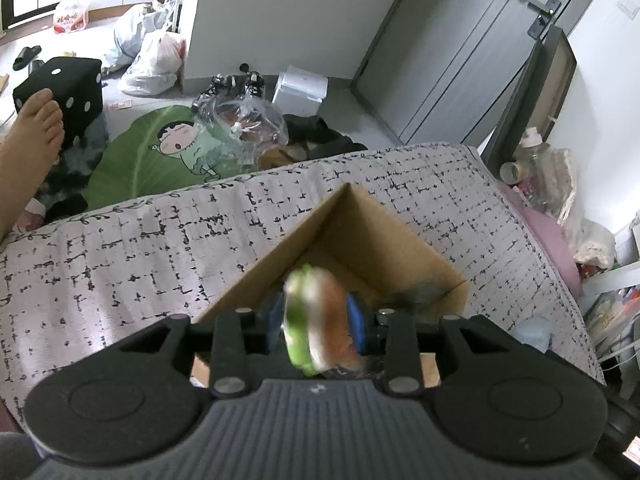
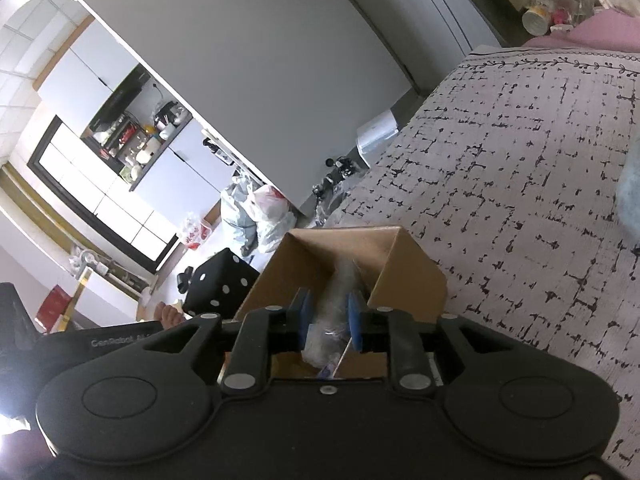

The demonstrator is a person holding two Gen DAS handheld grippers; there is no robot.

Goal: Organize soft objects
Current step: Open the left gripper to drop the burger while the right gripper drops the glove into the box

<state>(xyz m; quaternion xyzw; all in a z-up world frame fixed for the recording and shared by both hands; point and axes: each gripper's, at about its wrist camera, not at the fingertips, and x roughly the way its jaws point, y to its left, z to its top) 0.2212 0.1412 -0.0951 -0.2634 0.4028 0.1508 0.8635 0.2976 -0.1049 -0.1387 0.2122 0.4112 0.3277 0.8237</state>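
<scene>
An open cardboard box (image 1: 376,228) sits on the bed's patterned cover; it also shows in the right wrist view (image 2: 400,268). My left gripper (image 1: 318,320) is shut on a blurred green and orange soft toy (image 1: 316,316) and holds it over the box opening. My right gripper (image 2: 330,314) is shut on a grey soft object in clear wrap (image 2: 334,312), also over the box opening. A pale blue soft object (image 1: 532,334) lies on the cover to the right of the box, and shows at the right edge of the right wrist view (image 2: 630,196).
The grey patterned bed cover (image 1: 120,260) spreads around the box. Beyond the bed edge lie a green cartoon cushion (image 1: 160,152), a black dice cushion (image 1: 68,92), plastic bags (image 1: 156,60) and a bare foot (image 1: 36,136). Clutter (image 1: 548,176) stands right of the bed.
</scene>
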